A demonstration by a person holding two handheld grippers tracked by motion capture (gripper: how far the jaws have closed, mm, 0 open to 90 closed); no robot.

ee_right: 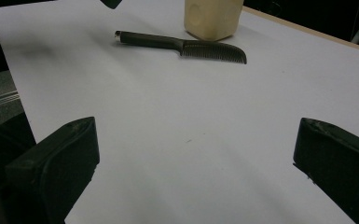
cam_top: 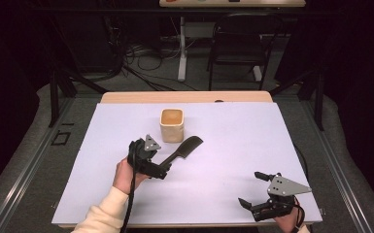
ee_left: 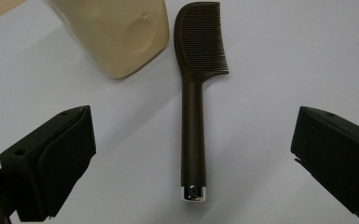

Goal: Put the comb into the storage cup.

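Comb [cam_top: 184, 148]: a dark comb with a long handle and a silvery cap at the handle's end, lying flat on the white table cover [cam_top: 223, 145]; its toothed head lies just beside the cream cup [cam_top: 172, 124], and whether the two touch cannot be told.
Comb's lie: head near the cup, handle running away from the cup toward the person's left hand [cam_top: 125, 177].
Cup: squarish with rounded corners, upright, open at the top, on the far side of the comb's head.
Left gripper [cam_top: 161, 167]: at the handle end of the comb, on the side away from the cup; its jaws stand wide apart on either side of the handle, well clear of it in the left gripper view and touching nothing.
Right gripper [cam_top: 255, 190]: well apart from the cup, near the table's front edge at the person's right; its jaws are spread wide with only bare cover between them.
Right hand [cam_top: 286, 221]: behind the right gripper, at the near edge.
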